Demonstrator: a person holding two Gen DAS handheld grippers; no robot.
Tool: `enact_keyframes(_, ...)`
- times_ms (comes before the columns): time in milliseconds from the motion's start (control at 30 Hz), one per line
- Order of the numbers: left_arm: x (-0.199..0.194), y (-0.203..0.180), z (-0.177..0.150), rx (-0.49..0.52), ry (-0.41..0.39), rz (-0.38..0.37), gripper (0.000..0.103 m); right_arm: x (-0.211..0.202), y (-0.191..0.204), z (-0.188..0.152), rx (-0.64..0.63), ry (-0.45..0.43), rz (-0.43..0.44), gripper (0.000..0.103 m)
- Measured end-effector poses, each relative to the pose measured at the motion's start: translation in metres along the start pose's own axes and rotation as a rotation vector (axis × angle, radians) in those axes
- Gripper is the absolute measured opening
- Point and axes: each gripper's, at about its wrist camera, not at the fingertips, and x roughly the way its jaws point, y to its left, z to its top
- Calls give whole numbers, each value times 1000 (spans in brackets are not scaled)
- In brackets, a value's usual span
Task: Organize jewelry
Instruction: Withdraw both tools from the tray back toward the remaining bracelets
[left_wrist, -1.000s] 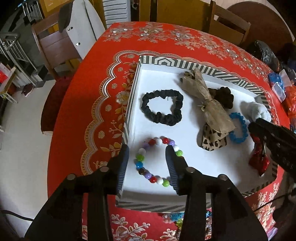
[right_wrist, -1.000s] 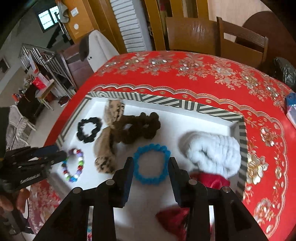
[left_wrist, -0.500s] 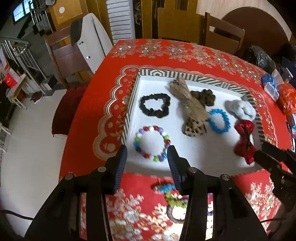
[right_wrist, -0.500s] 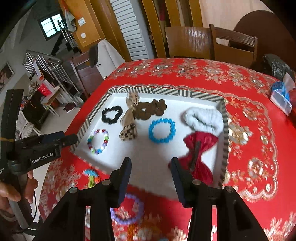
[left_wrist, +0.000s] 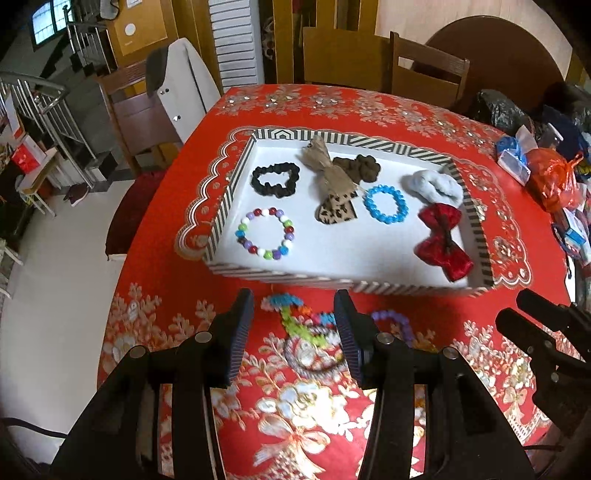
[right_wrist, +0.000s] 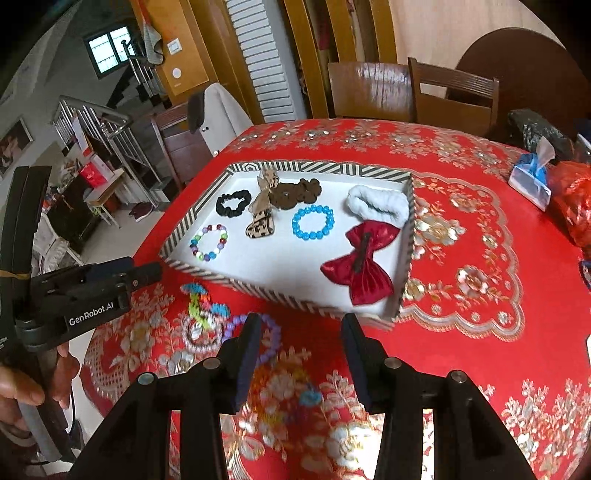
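A striped-rim white tray on the red tablecloth holds a multicolour bead bracelet, a black scrunchie, a leopard bow, a brown scrunchie, a blue bead bracelet, a white scrunchie and a red bow. Loose colourful bracelets lie on the cloth in front of the tray. My left gripper is open and empty above them. My right gripper is open and empty, near the tray's front right.
Wooden chairs stand behind the table, one with a white jacket at the left. Bags and packets crowd the table's right edge. The table's left edge drops to the floor.
Both grippers have pulled back and up from inside the tray to the near side of the table. The multicolour bracelet and blue bracelet stay in the tray. The loose bracelets came into view.
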Motion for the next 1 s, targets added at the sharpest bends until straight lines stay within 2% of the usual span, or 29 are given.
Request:
enact_keyframes(500,-29,-22,-36,-2,-25,20,44,-32,-6,-35,-2,-17,1,43)
enact_keyframes(1000,-50,-28,-53,5,-54,15,44,-49,-1,-47,-6,-35,-1,44)
